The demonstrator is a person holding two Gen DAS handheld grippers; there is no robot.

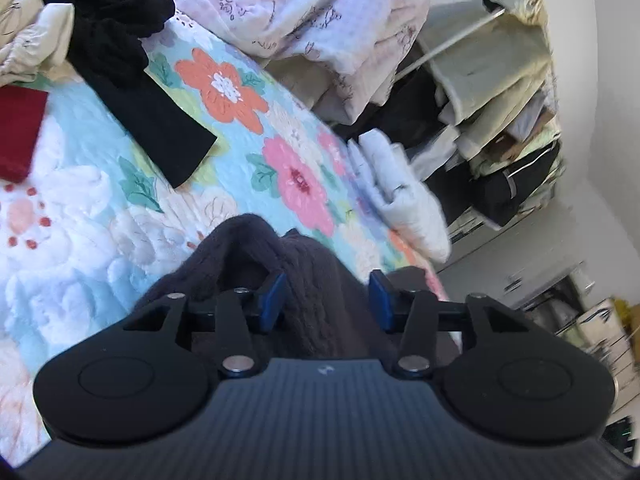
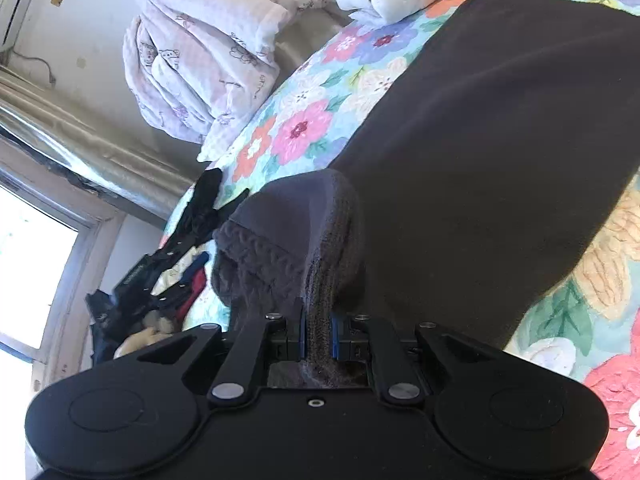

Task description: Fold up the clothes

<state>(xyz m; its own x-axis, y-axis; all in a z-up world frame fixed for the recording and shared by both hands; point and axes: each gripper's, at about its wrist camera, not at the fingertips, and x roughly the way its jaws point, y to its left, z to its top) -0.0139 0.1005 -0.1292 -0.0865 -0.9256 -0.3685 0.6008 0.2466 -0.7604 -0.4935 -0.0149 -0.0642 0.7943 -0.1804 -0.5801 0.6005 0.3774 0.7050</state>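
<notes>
Floral bedding in blue, pink and orange covers the bed beneath both our grippers, with a pale quilt heaped at its far side and a cluttered shelf of folded cloth beyond.

Our left gripper has its blue fingers spread apart; a dark purple knit garment bulges up between them, brushing the left pad while the right pad stands clear of it.

Our right gripper has its fingers drawn close, pinching a ridge of the same knit garment, which bunches just ahead of the pads. Beyond the bunch a broad stretch of smoother dark cloth lies flat across the bedding.

A black garment and a red one lie farther up the bed.
</notes>
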